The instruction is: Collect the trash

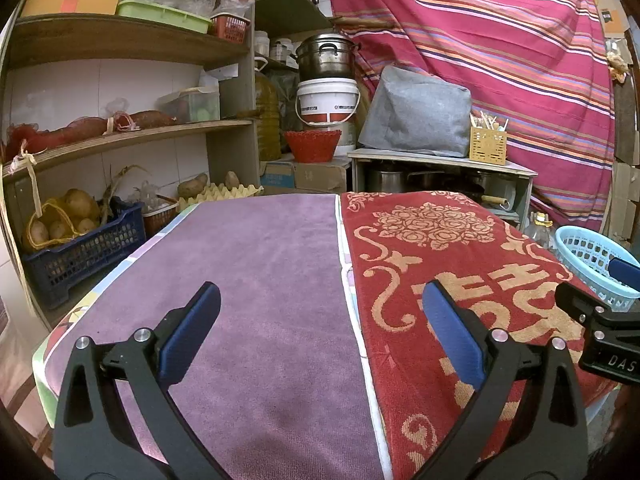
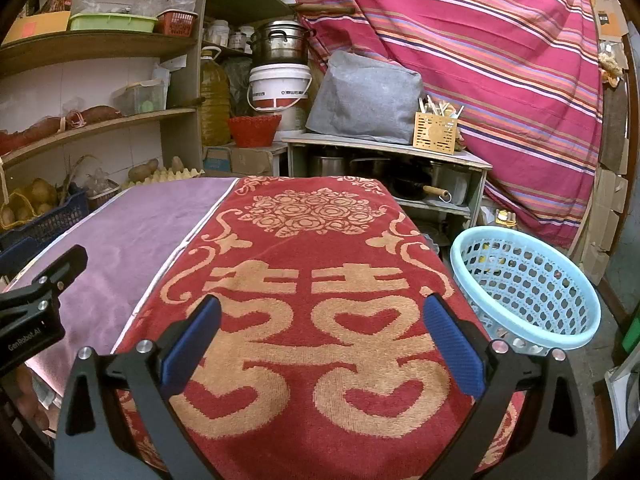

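Trash is nowhere on the table [image 1: 272, 280]; it looks cleared, or collecting has not begun. Both grippers, left [image 1: 320, 332] and right [image 2: 320, 340], hover with fingers spread, empty. Blue basket [image 2: 528, 284] sits right.

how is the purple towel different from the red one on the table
The purple towel is plain with no pattern; the red towel carries tan roses, scrolls and a large character. The purple towel lies under the left claw, the red towel under the right claw, on the side nearest the blue basket. Both lie flat, side by side.
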A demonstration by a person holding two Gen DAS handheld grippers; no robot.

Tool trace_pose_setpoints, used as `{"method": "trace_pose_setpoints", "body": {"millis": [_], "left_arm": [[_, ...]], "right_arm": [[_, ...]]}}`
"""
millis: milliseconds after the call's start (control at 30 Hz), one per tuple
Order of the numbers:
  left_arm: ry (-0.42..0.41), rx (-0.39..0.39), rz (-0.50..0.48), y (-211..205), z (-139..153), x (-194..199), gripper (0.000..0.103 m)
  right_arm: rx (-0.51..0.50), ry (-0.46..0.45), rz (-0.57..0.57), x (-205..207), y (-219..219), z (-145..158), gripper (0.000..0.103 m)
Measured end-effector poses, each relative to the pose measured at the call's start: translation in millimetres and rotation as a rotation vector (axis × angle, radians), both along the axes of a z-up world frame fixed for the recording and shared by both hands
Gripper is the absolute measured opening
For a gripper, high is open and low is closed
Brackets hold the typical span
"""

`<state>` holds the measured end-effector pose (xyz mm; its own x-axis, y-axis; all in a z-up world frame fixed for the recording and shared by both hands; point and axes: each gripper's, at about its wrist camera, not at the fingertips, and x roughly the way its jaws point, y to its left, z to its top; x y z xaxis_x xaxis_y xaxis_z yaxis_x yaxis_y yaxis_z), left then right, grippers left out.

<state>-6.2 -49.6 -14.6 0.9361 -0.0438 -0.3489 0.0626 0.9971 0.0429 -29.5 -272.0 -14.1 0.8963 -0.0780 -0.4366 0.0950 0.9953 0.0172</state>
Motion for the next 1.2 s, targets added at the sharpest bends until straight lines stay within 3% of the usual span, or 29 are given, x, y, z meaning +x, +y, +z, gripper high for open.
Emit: {"method": "trace_pose_setpoints", "body": {"millis": [1200], "left_arm": [[-0.006,0.000,0.004,-2.2,2.2,-1.7,0.098]], "right_arm": [[-0.003,0.000,0.000,-0.1,0.9,0.5,0.099]]}}
